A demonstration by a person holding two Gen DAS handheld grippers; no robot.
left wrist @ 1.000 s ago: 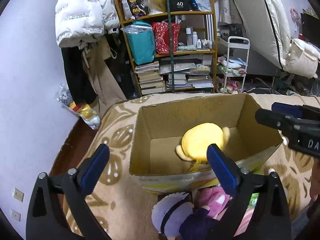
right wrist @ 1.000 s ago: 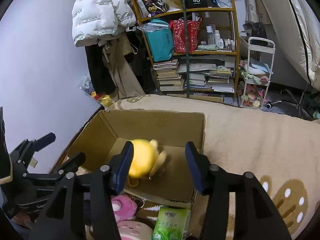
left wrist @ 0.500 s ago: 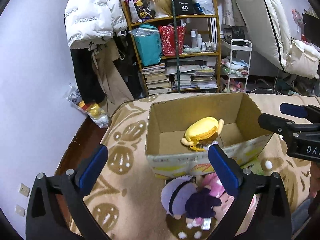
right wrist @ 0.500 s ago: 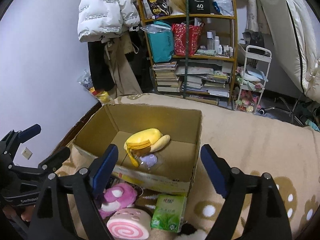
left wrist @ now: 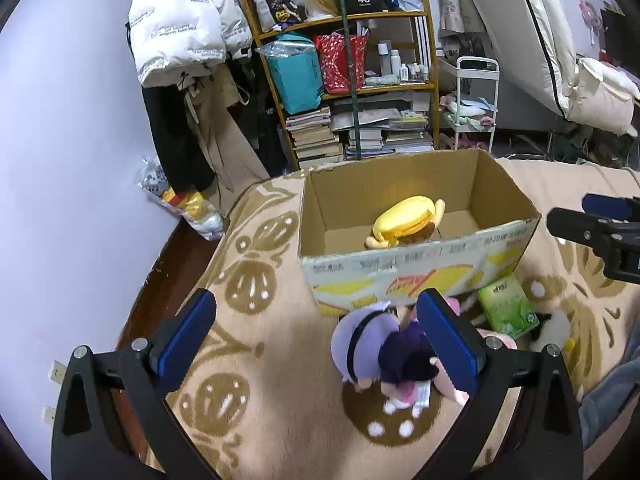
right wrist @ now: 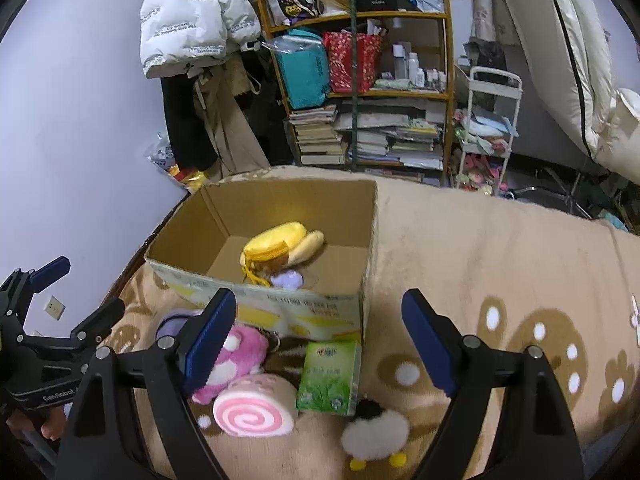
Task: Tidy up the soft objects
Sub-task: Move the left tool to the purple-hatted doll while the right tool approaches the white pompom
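Note:
A yellow plush doll (left wrist: 404,222) (right wrist: 276,246) lies inside the open cardboard box (left wrist: 404,276) (right wrist: 280,308) on the patterned blanket. In front of the box lie a purple-haired doll (left wrist: 372,346), a pink plush (right wrist: 240,350), a pink swirl roll cushion (right wrist: 250,412), a green tissue pack (right wrist: 328,376) (left wrist: 508,308) and a white fluffy chick (right wrist: 376,436). My left gripper (left wrist: 316,338) is open above the blanket, its right finger over the purple doll. My right gripper (right wrist: 318,340) is open and empty above the toys in front of the box.
Behind the bed stand a crowded bookshelf (left wrist: 360,92), hanging coats (left wrist: 180,32) and a white trolley (right wrist: 486,128). The blanket (right wrist: 500,248) stretches to the right of the box. The bed's left edge drops to a dark floor (left wrist: 160,280).
The yellow doll left the right gripper and now lies in the box. Both grippers have drawn back from the box, so the toys in front of it show more fully.

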